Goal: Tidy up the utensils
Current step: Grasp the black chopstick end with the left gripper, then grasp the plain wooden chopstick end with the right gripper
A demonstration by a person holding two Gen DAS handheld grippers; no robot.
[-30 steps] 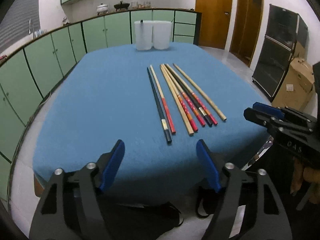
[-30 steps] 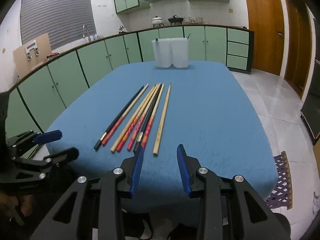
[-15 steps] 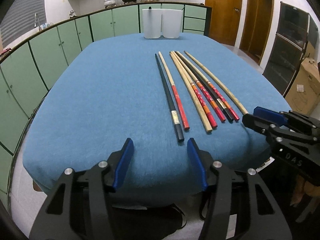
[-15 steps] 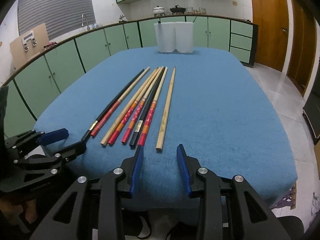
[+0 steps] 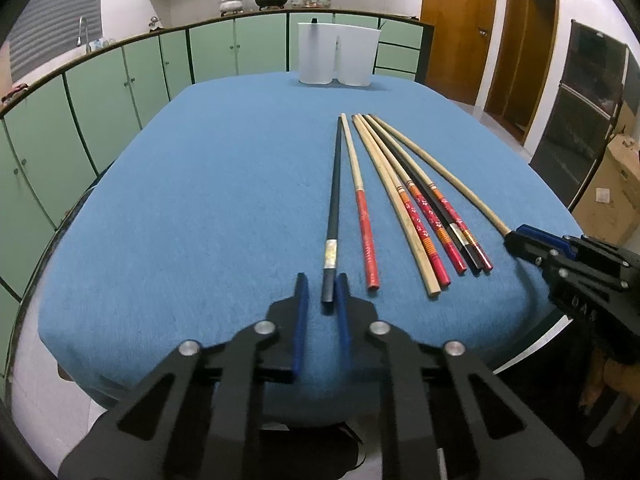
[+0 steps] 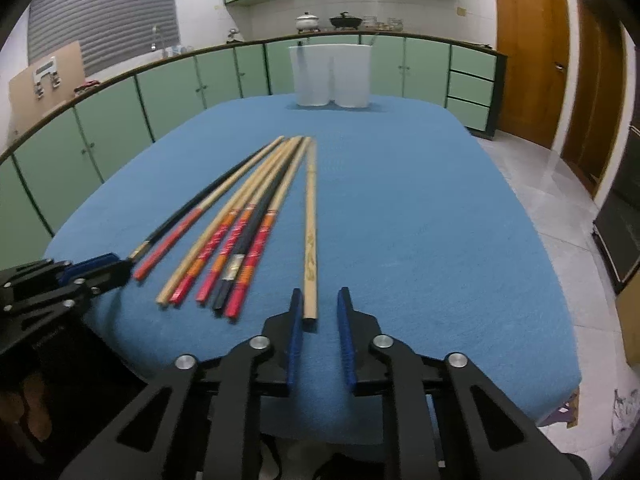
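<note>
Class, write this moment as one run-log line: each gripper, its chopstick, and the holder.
left gripper: open around black chopstick end | right gripper: open around plain wooden chopstick end | white holder: far table edge

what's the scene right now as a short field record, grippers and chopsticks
surface: blue tablecloth
chopsticks: seven in a row, near ends toward the grippers
left gripper: open, straddling the near end of the black chopstick
right gripper: open, straddling the near end of the plain wooden chopstick
holders: two white containers at the far edge
lifted: nothing yet
</note>
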